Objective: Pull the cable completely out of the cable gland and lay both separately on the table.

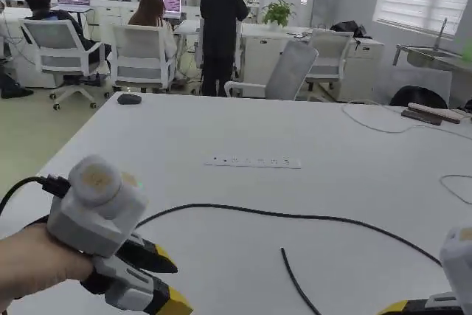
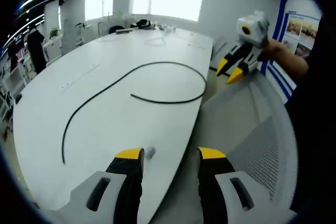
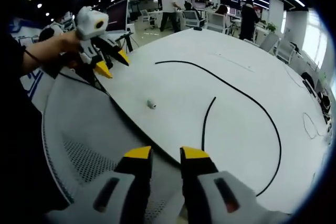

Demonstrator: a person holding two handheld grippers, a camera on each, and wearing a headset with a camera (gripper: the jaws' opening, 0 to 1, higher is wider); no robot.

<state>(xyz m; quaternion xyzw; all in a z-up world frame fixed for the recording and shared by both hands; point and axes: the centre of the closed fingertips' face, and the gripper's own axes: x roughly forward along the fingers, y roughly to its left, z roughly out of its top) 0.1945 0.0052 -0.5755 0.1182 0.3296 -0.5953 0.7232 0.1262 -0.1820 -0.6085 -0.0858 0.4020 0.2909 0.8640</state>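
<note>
cable point(image 1: 295, 216), gland point(image 3: 151, 104) lie apart | L gripper point(image 2: 170, 155), R gripper point(image 3: 166, 153) spread

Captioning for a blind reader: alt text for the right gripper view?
A black cable lies in a loose curve on the white table, a small gland apart from it near the edge. The right gripper, jaws open, is at bottom; a hand holds the left gripper upper left.

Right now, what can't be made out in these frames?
Small pale cable gland: too small in the right gripper view to read its parts.
Thin black cable: near loop cut off by the head view's bottom edge.
Yellow-tipped right tool: cut by the head view's bottom corner, jaw gap unreadable there.
</note>
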